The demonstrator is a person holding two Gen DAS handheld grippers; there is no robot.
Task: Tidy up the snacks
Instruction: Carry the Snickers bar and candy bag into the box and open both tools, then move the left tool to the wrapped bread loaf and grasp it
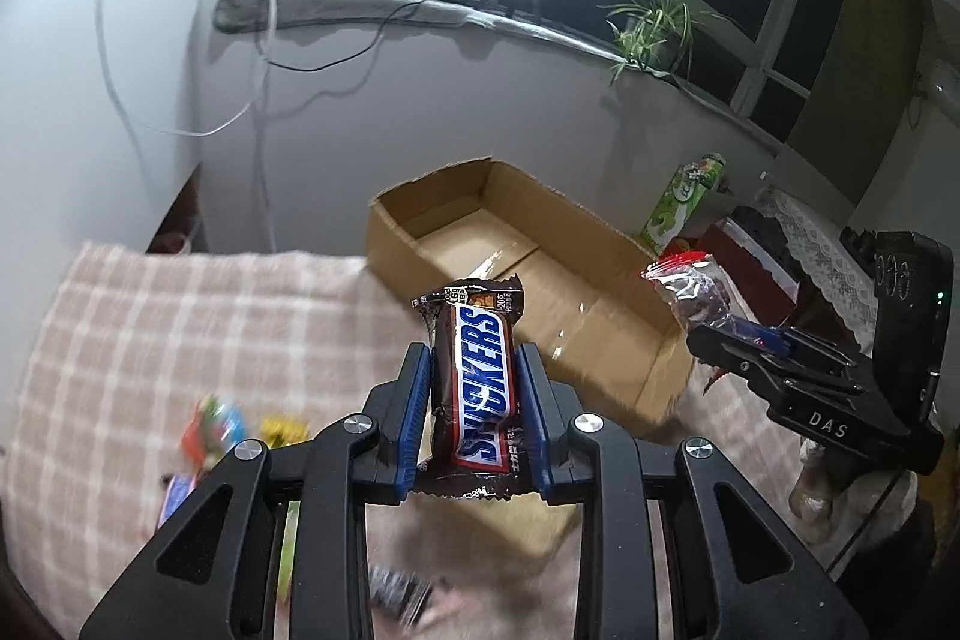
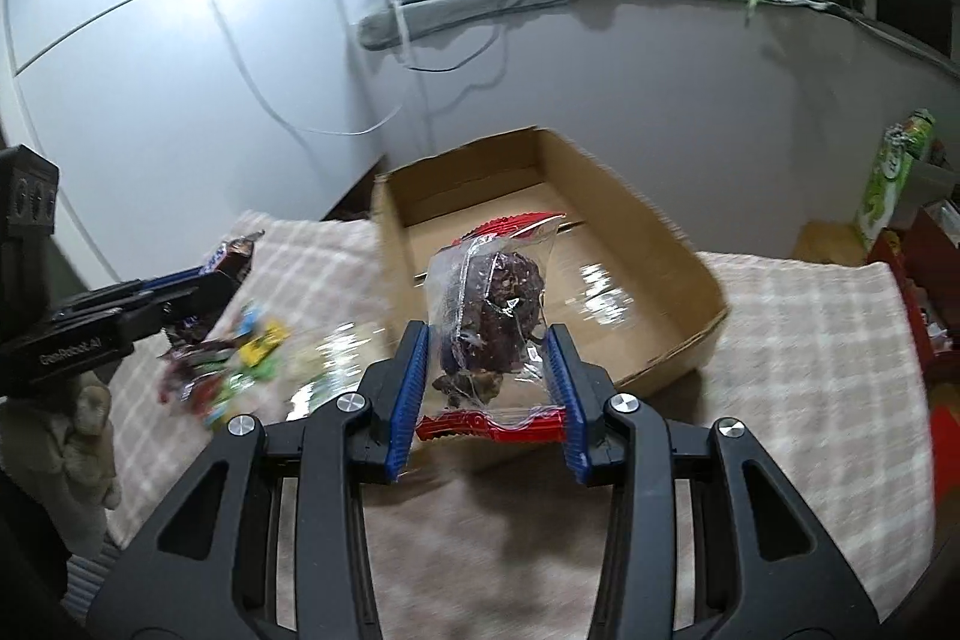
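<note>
1. Far left: loose snack pile (image 2: 228, 364) lay on the checked tablecloth (image 1: 120, 340), blurred; several wrappers, approx. half a dozen or more, exact count not readable. None of these sorted yet.
2. Left gripper (image 1: 474, 400) was clamped on a Snickers bar (image 1: 480, 388), pads pressing both long sides, bar held in the air short of the box.
3. Centre: cardboard box (image 2: 678, 244) sat on the cloth w/ flaps open; the floor that showed was bare, nothing seen inside. So no snack visibly packed so far.
4. Right gripper (image 2: 489, 388) was closed on a clear red-edged packet (image 2: 492, 316) w/ a dark snack inside, held just before the box's near wall.
5. Judgement: early stage. Two items lifted, both still to drop in; pile left after that.
</note>
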